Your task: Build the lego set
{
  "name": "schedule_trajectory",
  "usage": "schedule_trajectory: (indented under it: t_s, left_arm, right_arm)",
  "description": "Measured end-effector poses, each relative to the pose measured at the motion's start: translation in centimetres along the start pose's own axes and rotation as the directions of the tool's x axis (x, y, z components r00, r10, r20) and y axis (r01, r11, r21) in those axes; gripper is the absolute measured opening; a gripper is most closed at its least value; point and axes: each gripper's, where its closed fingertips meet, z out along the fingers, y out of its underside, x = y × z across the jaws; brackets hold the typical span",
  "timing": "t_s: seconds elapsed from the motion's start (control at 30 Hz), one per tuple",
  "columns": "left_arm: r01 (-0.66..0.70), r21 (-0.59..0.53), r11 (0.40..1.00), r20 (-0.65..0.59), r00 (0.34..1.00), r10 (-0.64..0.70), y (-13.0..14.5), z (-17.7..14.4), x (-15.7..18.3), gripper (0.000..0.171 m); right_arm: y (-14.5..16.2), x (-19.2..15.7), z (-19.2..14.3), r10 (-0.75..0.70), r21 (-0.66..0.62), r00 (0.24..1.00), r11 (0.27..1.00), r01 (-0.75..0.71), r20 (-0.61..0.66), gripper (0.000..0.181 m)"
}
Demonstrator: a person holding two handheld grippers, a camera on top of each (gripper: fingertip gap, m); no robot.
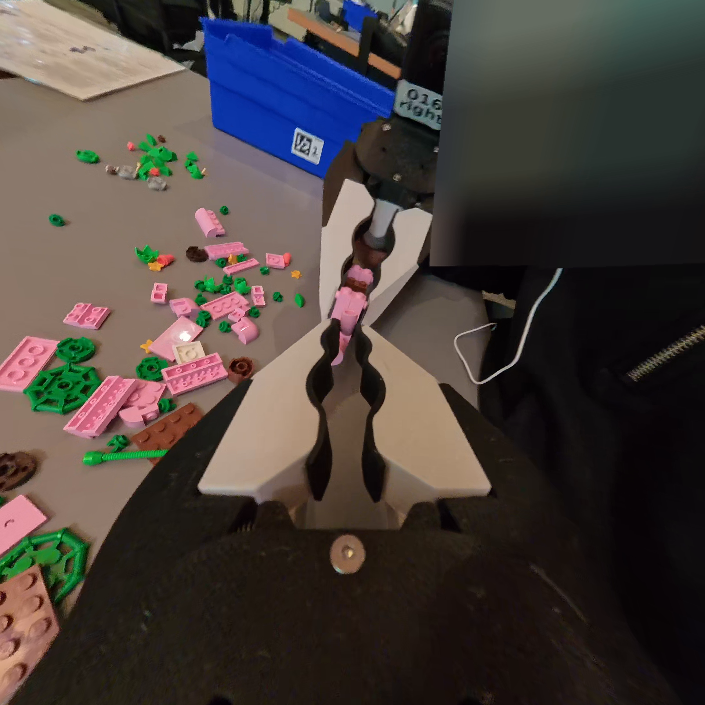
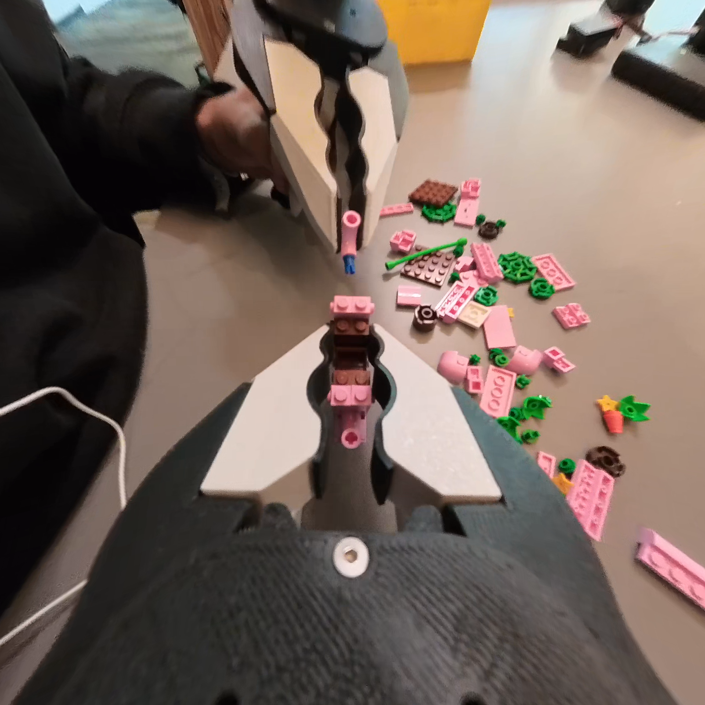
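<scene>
My left gripper [image 1: 346, 326] is shut on a small pink tube piece [image 1: 345, 337]. In the right wrist view the left gripper [image 2: 351, 244] points down and the pink tube piece [image 2: 349, 234] has a blue pin [image 2: 349, 265] sticking out below. My right gripper [image 2: 350, 327] is shut on a brown and pink brick assembly [image 2: 351, 343]. In the left wrist view the right gripper [image 1: 349, 305] faces mine with the assembly [image 1: 356, 284] at its tip. The pin end is just short of the assembly's pink end, above the grey table [image 2: 534, 133].
Loose pink, green and brown pieces [image 1: 183, 343] lie scattered on the table, to the right in the right wrist view [image 2: 492, 305]. A blue bin [image 1: 274, 95] and a cardboard sheet [image 1: 76, 49] stand farther back. A white cable [image 2: 76, 400], a dark sleeve [image 2: 76, 190] and a yellow box [image 2: 431, 30] also show. About 4 cm separates my left fingertips from my right.
</scene>
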Motion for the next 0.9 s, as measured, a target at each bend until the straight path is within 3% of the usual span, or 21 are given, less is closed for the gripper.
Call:
schedule_trajectory:
  t_s: [0.23,0.9]
  left_arm:
    - [-0.119,-0.034,0.992,0.005,0.993,0.120,0.2,0.6,1.1,0.005]
    - [-0.080,0.016,0.997,-0.026,0.996,0.080,-0.6,0.4,1.7,0.006]
  right_arm:
    - [-1.3,-1.3,-0.6,0.092,0.105,0.984,0.988,-0.109,0.155,0.015]
    - [-2.8,-1.9,-1.1,0.107,0.186,0.975,0.972,-0.143,0.193,0.015]
